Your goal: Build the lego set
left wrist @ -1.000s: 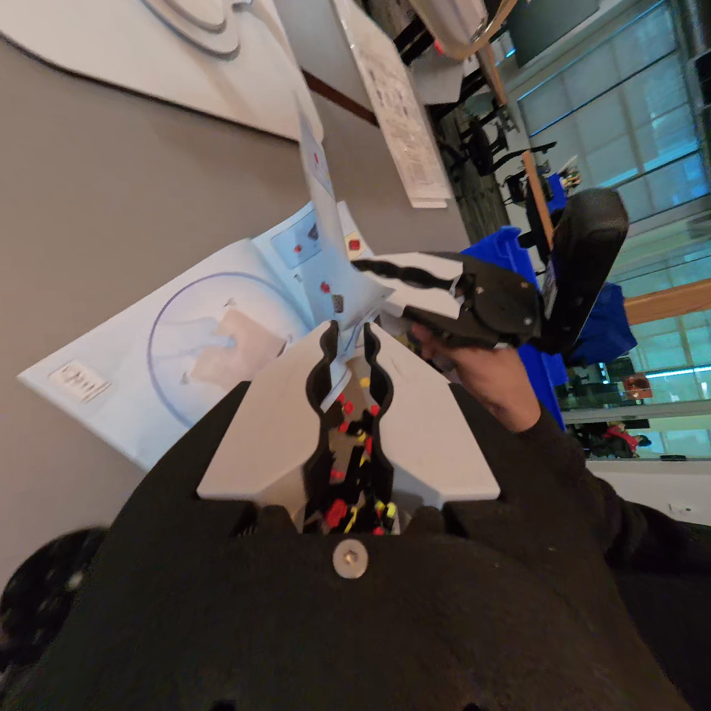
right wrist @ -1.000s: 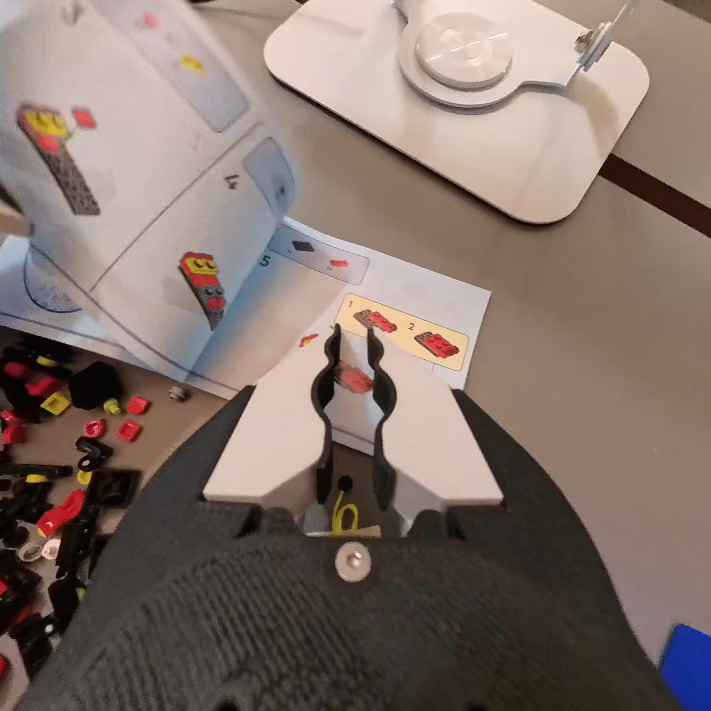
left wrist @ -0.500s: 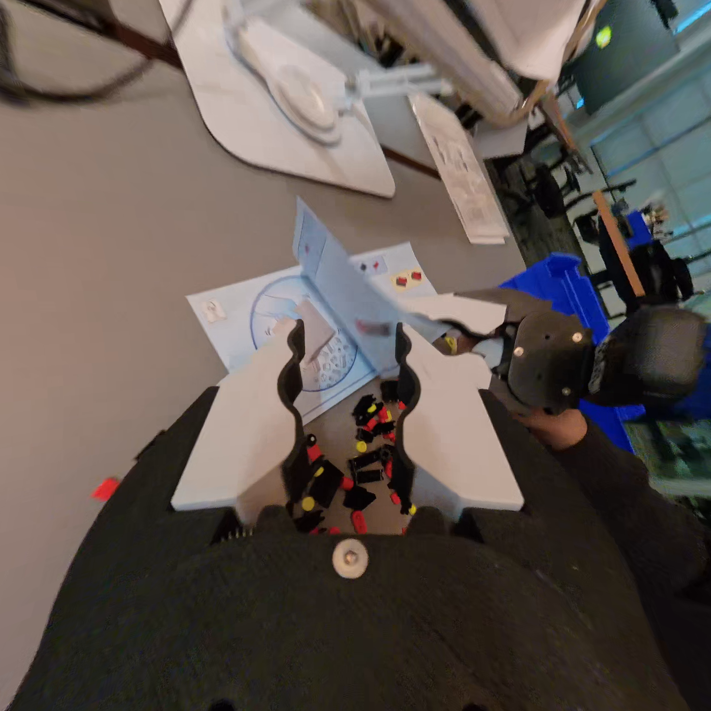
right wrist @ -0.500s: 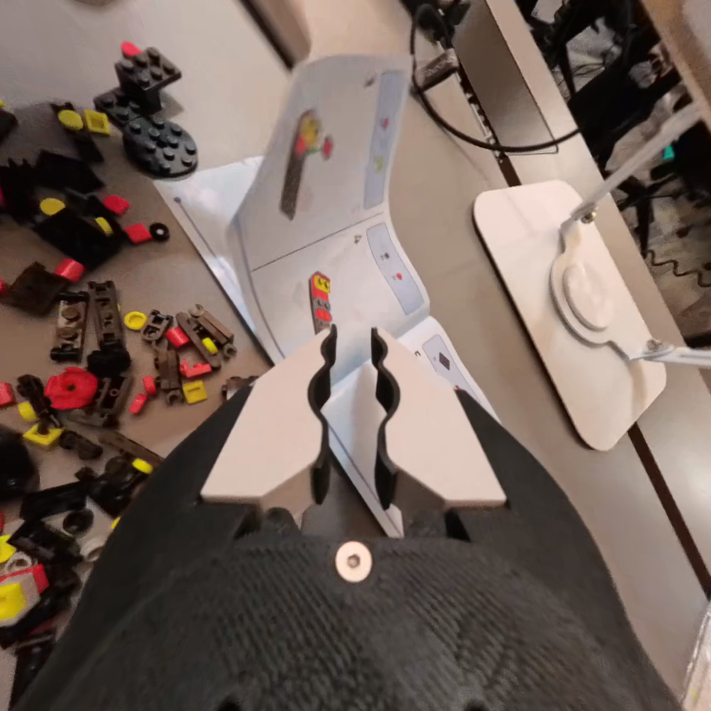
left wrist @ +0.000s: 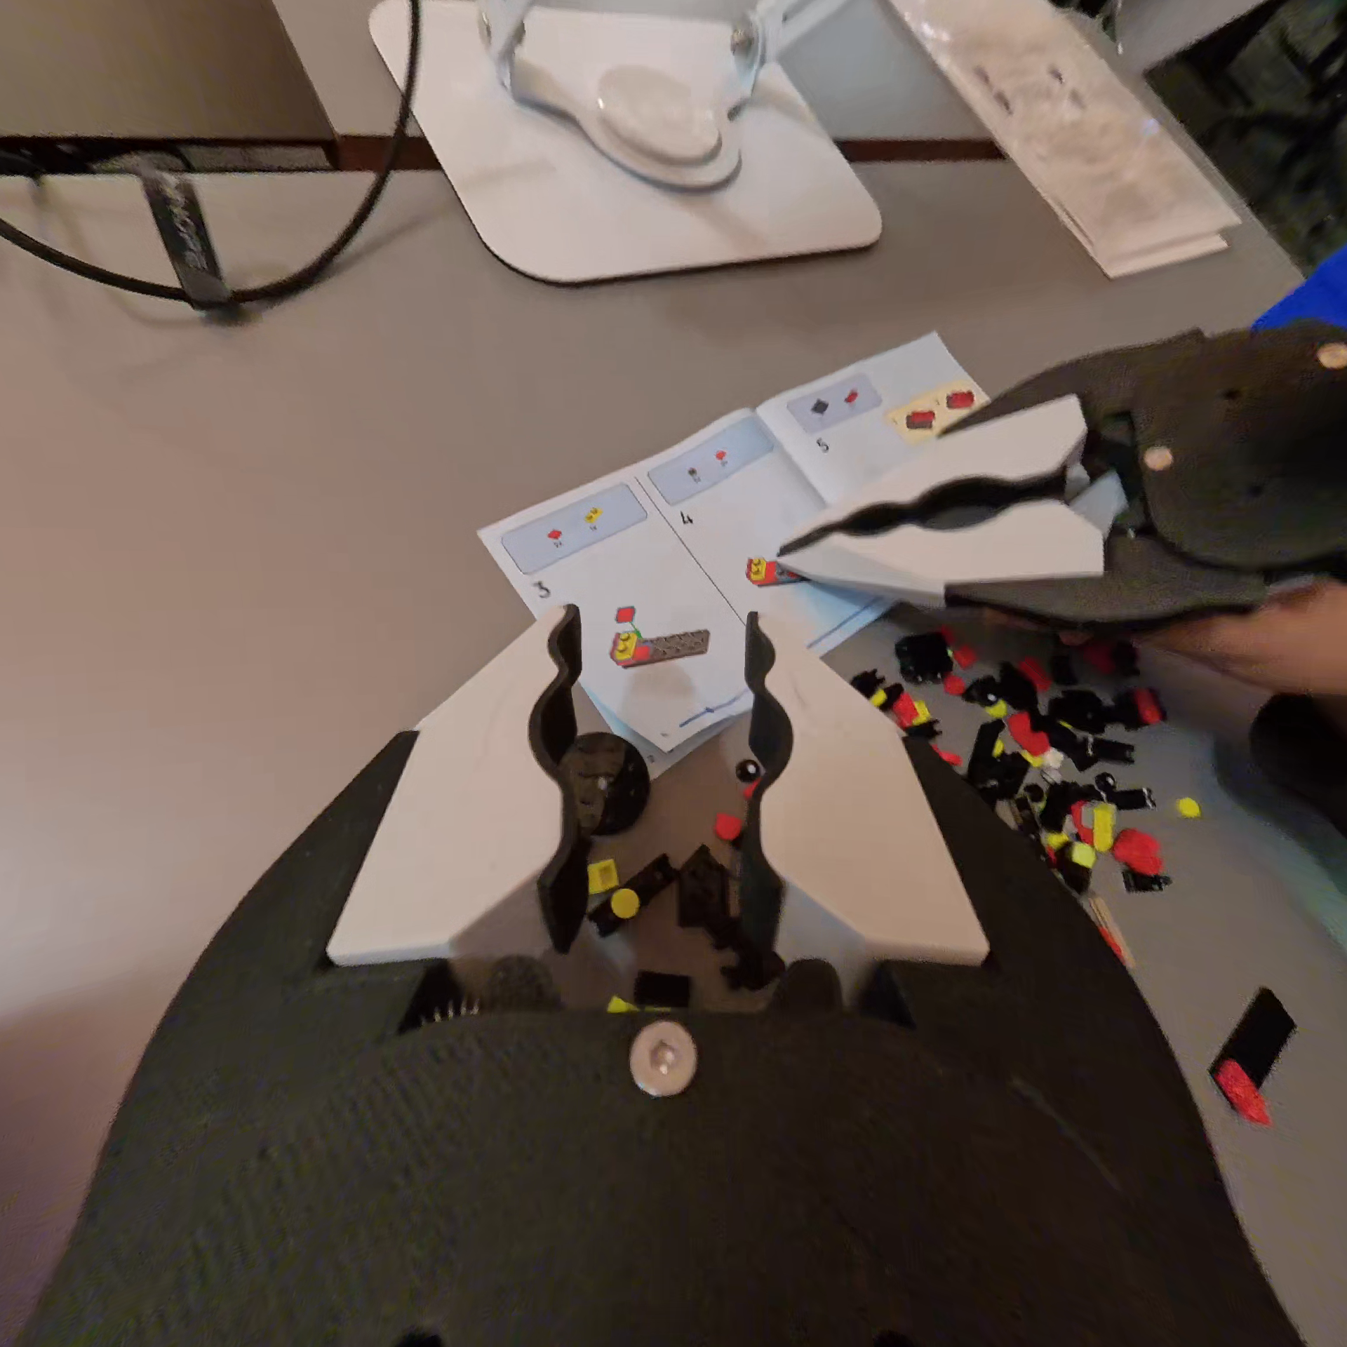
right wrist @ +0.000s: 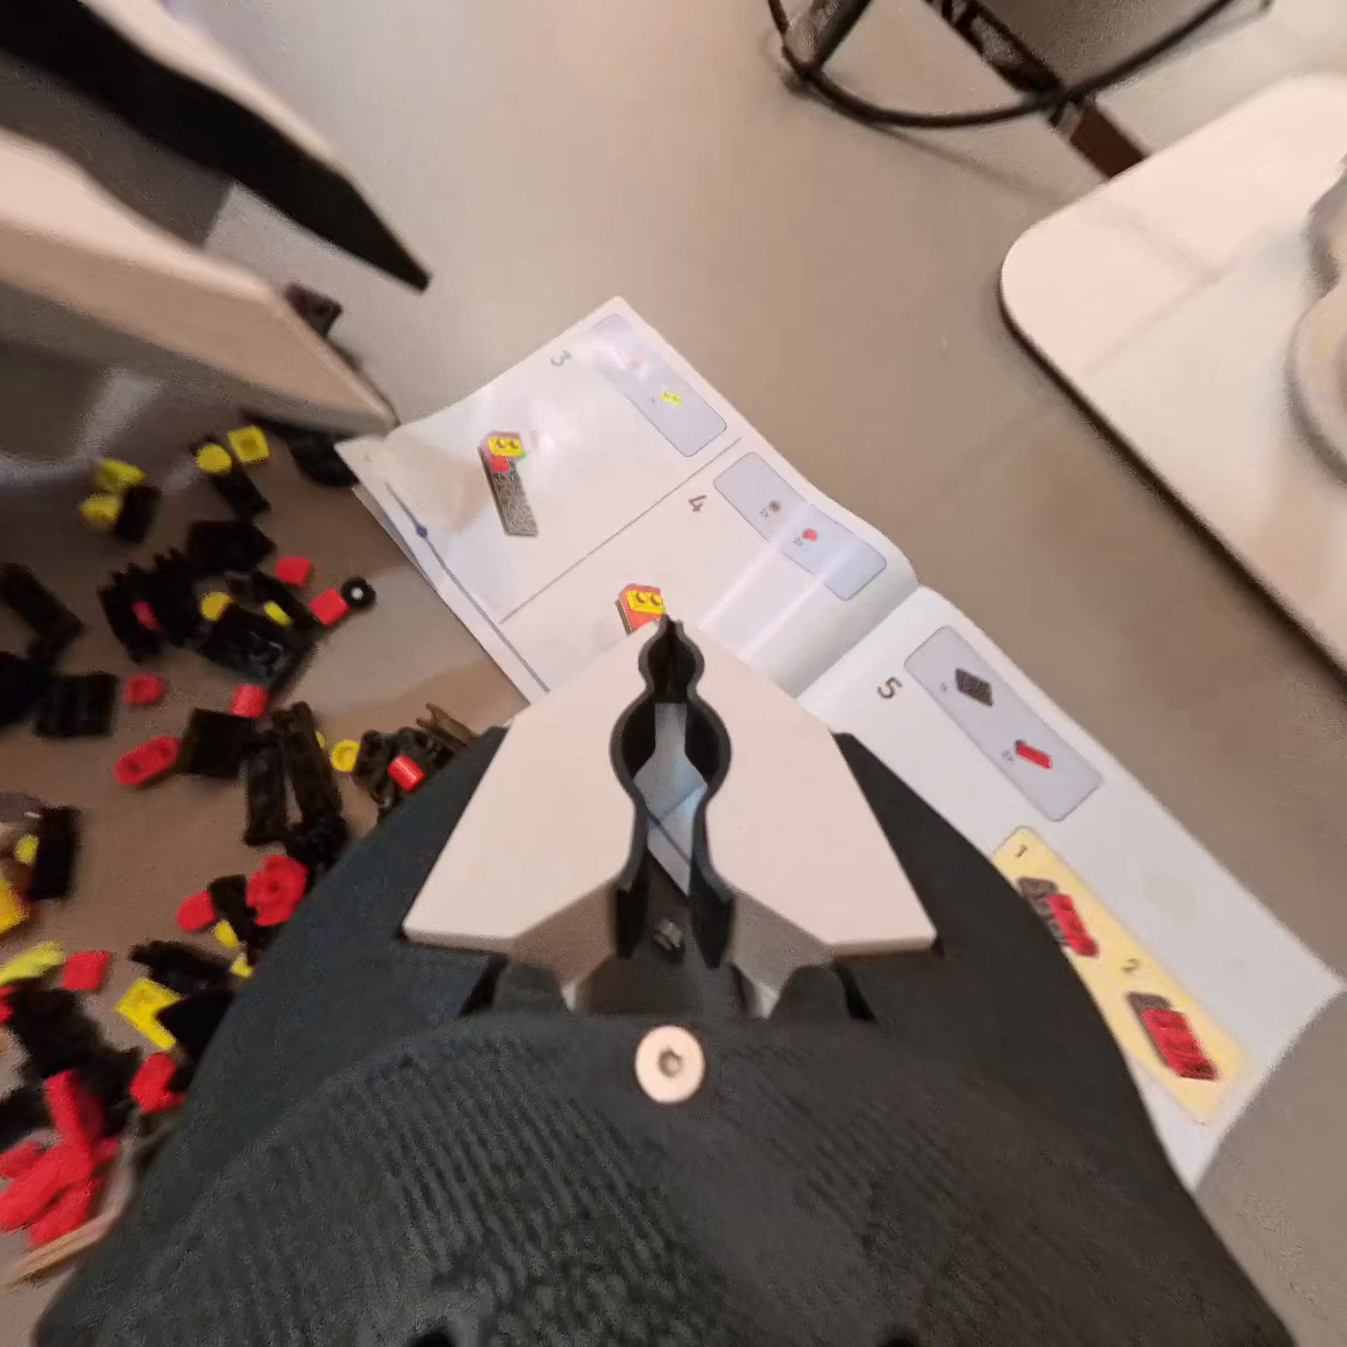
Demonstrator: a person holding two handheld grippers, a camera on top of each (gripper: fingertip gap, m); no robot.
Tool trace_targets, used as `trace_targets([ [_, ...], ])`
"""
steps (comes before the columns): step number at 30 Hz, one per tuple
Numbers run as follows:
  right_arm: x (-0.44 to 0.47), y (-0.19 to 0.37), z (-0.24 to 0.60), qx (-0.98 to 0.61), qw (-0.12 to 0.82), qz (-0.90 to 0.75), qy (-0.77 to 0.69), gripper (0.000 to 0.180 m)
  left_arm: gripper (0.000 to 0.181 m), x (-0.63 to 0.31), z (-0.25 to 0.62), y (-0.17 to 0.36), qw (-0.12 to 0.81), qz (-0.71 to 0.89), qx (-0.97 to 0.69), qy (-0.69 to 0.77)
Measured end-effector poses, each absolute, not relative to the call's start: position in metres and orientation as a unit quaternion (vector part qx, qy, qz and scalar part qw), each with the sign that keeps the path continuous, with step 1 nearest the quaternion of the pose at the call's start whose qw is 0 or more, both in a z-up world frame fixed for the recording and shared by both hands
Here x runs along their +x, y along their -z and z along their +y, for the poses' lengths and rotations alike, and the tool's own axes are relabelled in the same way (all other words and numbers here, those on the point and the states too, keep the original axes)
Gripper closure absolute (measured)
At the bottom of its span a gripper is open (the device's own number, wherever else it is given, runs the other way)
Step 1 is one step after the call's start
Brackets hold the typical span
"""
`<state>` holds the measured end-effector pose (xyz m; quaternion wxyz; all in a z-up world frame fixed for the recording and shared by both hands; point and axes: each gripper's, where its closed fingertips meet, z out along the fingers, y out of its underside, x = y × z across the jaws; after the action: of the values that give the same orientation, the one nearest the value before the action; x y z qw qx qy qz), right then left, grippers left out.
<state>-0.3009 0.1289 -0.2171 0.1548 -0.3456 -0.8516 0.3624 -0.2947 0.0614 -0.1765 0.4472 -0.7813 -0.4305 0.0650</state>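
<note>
The instruction booklet [left wrist: 692, 525] lies open and flat on the grey table; it also shows in the right wrist view [right wrist: 656, 510]. Loose black, red and yellow lego pieces [left wrist: 1020, 736] are heaped to its right, and appear in the right wrist view [right wrist: 219, 656]. A round black plate [left wrist: 608, 783] lies between my left fingers. My left gripper [left wrist: 660, 623] is open and empty above the booklet's near edge. My right gripper [right wrist: 667, 630] is shut, its tips resting on the booklet page; from the left it shows at the right [left wrist: 783, 565].
A white monitor stand base [left wrist: 634, 160] sits at the back, with black cables [left wrist: 364, 189] to its left. Folded papers [left wrist: 1079, 131] lie at the back right, beside a blue bin corner [left wrist: 1312, 299]. A loose black and red piece [left wrist: 1250, 1057] lies near right. One gripper's finger ends stand about 9 cm off the other's.
The upright booklet page has come down flat. My right gripper has shut and lowered onto the page. My left gripper has opened wider and swung to face the table.
</note>
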Motion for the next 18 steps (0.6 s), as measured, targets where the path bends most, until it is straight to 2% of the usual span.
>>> trace_targets([
  [1,-0.301,0.217,0.129,-0.364,0.131,-0.843,-0.373,0.18,0.136,-0.291,0.063,0.177,0.445,-0.428,-0.784,-0.055],
  [3,-0.302,0.217,0.13,-0.379,0.109,-0.835,-0.383,0.18,0.136,-0.287,0.064,0.176,0.441,-0.42,-0.791,-0.054],
  [8,-0.306,0.217,0.13,-0.365,0.127,-0.847,-0.365,0.18,0.136,-0.292,0.053,0.2,0.371,-0.398,-0.83,-0.124],
  [18,-0.306,0.218,0.13,-0.354,0.123,-0.855,-0.358,0.18,0.145,-0.303,0.037,0.218,0.326,-0.414,-0.836,-0.157],
])
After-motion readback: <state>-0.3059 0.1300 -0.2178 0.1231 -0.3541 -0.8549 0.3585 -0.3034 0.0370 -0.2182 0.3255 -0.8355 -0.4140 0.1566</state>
